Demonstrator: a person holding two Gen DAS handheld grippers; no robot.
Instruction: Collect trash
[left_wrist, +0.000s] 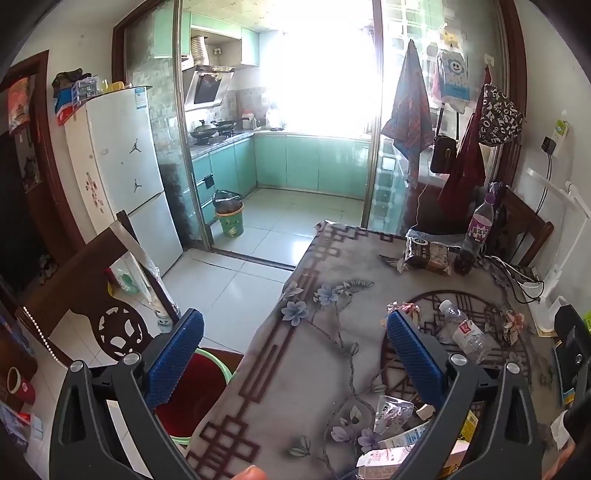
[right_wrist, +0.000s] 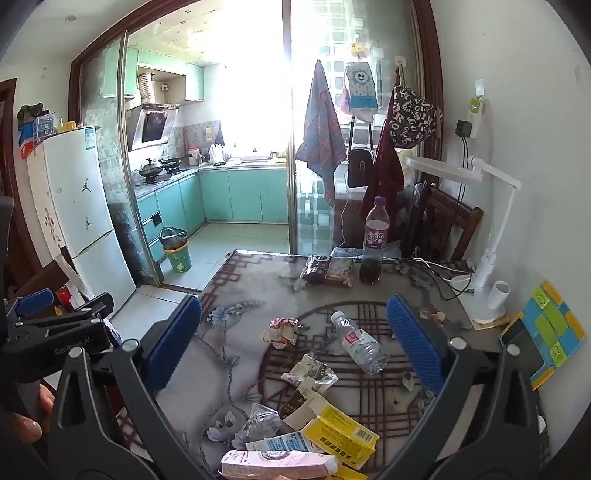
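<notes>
Right wrist view shows both the right gripper and left gripper wide open and empty; the trash lies on the tabletop, where the round empty bottle may roll away if nudged

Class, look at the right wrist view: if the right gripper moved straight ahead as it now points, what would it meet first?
Probably the crumpled wrapper or the lying clear bottle on the table. Both lie between the open right gripper fingers; depth is unclear.
</notes>
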